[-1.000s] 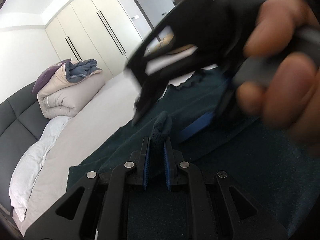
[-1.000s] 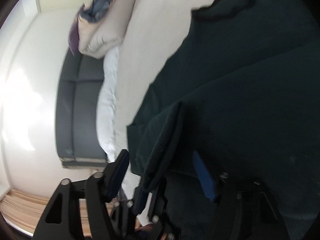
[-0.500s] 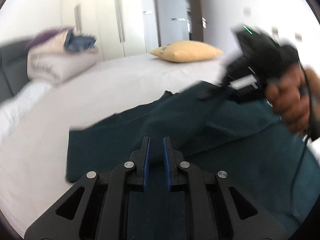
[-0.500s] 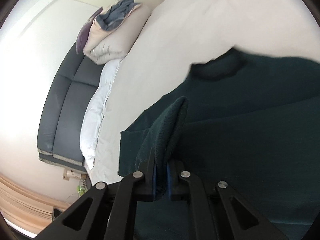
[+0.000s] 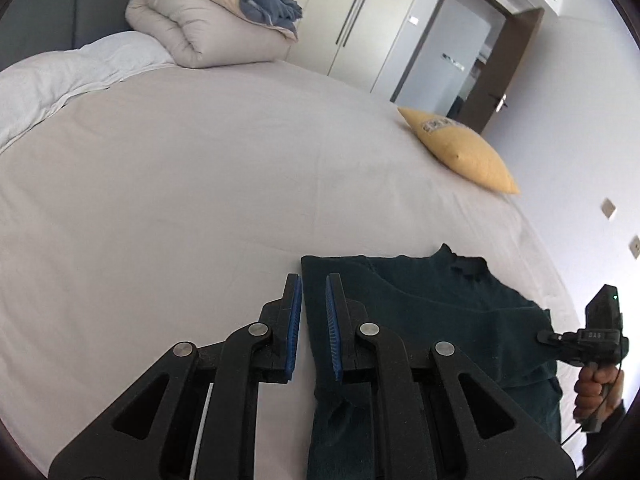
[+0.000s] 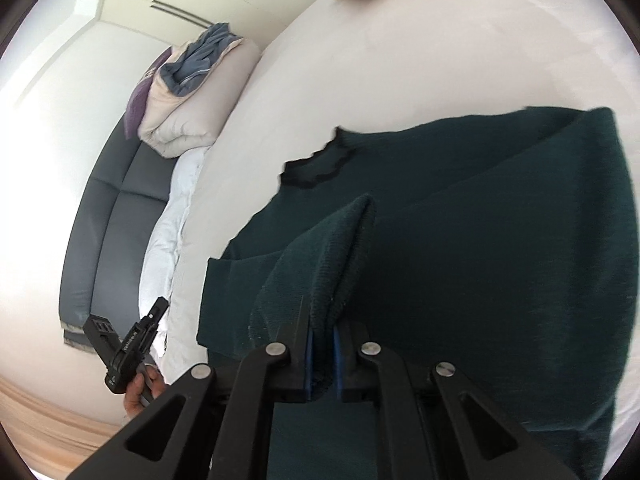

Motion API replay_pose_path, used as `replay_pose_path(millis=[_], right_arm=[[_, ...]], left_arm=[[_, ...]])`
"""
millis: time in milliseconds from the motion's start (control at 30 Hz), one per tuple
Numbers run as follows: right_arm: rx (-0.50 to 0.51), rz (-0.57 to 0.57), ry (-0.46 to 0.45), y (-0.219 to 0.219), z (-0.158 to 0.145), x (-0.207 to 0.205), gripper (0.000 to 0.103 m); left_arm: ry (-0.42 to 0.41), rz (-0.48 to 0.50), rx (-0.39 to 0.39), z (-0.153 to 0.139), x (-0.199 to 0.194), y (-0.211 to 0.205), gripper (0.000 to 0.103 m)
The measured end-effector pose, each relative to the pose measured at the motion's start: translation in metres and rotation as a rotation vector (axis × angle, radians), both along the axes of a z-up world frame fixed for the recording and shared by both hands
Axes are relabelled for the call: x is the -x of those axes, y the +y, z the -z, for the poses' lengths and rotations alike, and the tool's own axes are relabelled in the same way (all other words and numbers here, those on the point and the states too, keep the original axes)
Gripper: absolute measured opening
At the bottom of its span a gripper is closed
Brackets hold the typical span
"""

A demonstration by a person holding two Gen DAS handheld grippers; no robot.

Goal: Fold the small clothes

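Observation:
A dark green knitted top (image 5: 440,312) with a scalloped neckline (image 6: 316,168) lies spread on the pale bed sheet (image 5: 200,200). My right gripper (image 6: 322,320) is shut on a raised fold of the top (image 6: 340,240), which stands up between the blue pads. My left gripper (image 5: 314,300) hovers over the top's left edge with its pads close together and no cloth pinched between them. In the left wrist view a person's hand (image 5: 596,388) holds the right gripper at the top's far side. In the right wrist view a hand (image 6: 140,392) holds the left one.
A folded beige duvet (image 5: 208,20) with blue cloth on it sits by the dark grey headboard (image 6: 104,220). A white quilt (image 5: 60,76) lies along that end. A yellow pillow (image 5: 460,152) rests near the far edge, with wardrobes and a door behind it.
The right jaws have closed on a fold of the green top and lifted it. The left gripper has swung away from the cloth to the top's left edge, rolling as it went.

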State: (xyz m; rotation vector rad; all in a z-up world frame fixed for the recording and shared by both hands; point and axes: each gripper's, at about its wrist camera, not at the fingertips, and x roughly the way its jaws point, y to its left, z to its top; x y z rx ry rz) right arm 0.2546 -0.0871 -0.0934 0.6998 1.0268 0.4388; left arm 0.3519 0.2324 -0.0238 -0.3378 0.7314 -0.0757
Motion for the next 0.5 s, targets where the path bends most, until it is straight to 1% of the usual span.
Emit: replay_pose_path(millis=[67,167,267,400,500], right_arm=[[0.009,0.025,0.011,-0.010,0.002,-0.001,0.008],[0.041,0.044,0.016,-0.017,0.004,0.000,0.008],[0.095,0.045,0.013,-0.017,0.004,-0.002,0.009],[0.135,0.033,0.018,-0.012,0.007,-0.002,0.009],[0.135,0.037,0.023,-0.014,0.010,0.000,0.009]], left_arm=[[0.004,0.028,-0.011,0.002,-0.012,-0.014,0.012],[0.027,0.070,-0.033,0.011,-0.017,-0.037,0.012],[0.043,0.110,-0.068,0.016,-0.023,-0.056,0.012],[0.075,0.152,-0.113,0.026,-0.037,-0.077,0.012],[0.100,0.177,-0.155,0.033,-0.047,-0.089,0.012]])
